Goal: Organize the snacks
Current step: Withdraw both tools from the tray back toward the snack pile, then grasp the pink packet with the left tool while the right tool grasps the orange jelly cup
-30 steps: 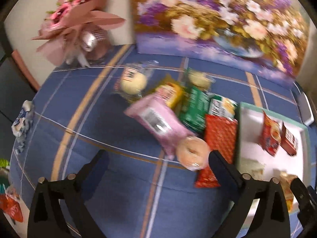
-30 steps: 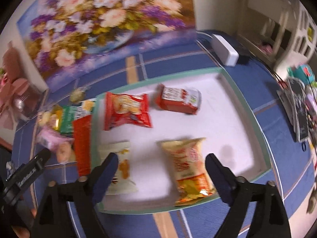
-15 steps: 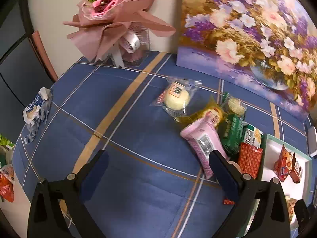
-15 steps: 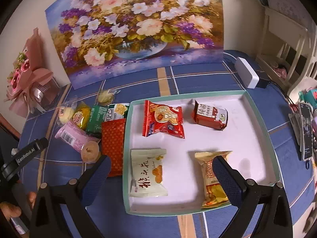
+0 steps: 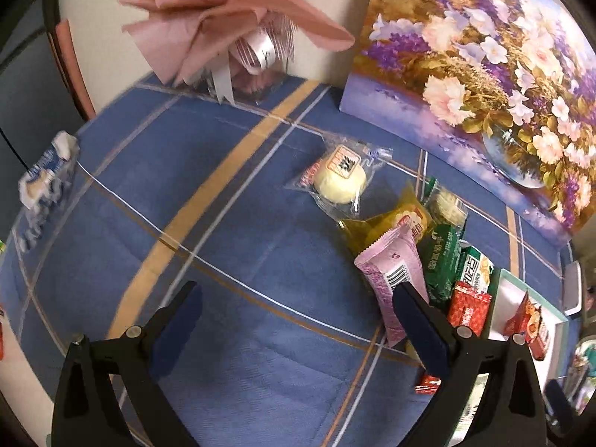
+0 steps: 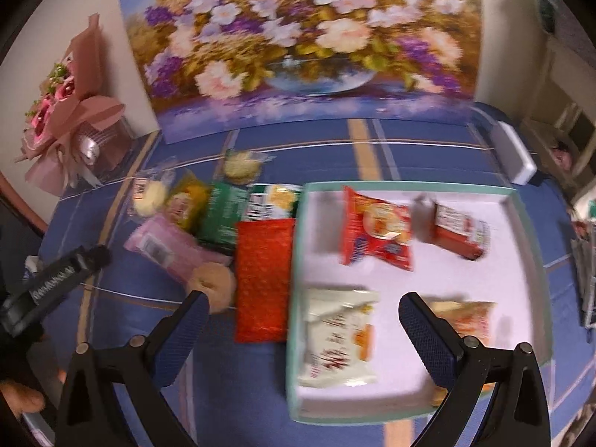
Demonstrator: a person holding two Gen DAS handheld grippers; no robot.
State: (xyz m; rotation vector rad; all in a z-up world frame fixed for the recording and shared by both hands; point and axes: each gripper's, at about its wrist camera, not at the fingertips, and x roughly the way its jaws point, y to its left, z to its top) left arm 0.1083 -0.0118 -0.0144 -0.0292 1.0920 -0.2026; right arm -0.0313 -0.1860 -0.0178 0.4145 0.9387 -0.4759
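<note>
- The left hand-held gripper (image 5: 298, 320) is spread wide and grips nothing; below it lies bare blue cloth of the bench (image 5: 231, 260).
- The right hand-held gripper (image 6: 303, 316) is also wide open and empty, above the near left corner of the tray (image 6: 521, 205).
- Four snacks lie in the tray, apart from one another: a red bag (image 6: 376, 234) at the far left, a dark red pack (image 6: 460, 232) at the far right, a white bag (image 6: 339, 335) at the near left, and a yellow bag (image 6: 473, 320) at the near right, partly hidden by the gripper's right finger.
- The other snacks sit in a cluster on the bench just left of the tray.
- A red packet (image 6: 262, 279) lies along the tray's left wall, seemingly touching it, though the view is blurred.
- Beyond the red packet lie two green packs (image 6: 223, 212) side by side.
- A pink pack (image 5: 391, 275) lies partly over a yellow pack (image 5: 387, 223); its near end is behind the left gripper's right finger.
- A round pastry (image 6: 214, 283) sits at the pink pack's near end, beside the red packet.
- A clear-wrapped bun (image 5: 339, 178) lies farthest left of the cluster.
- A small clear-wrapped cake (image 6: 242, 164) lies at the far edge of the cluster.
- A flower painting (image 6: 298, 44) stands at the back of the bench, a pink bouquet (image 5: 231, 11) to its left.
</note>
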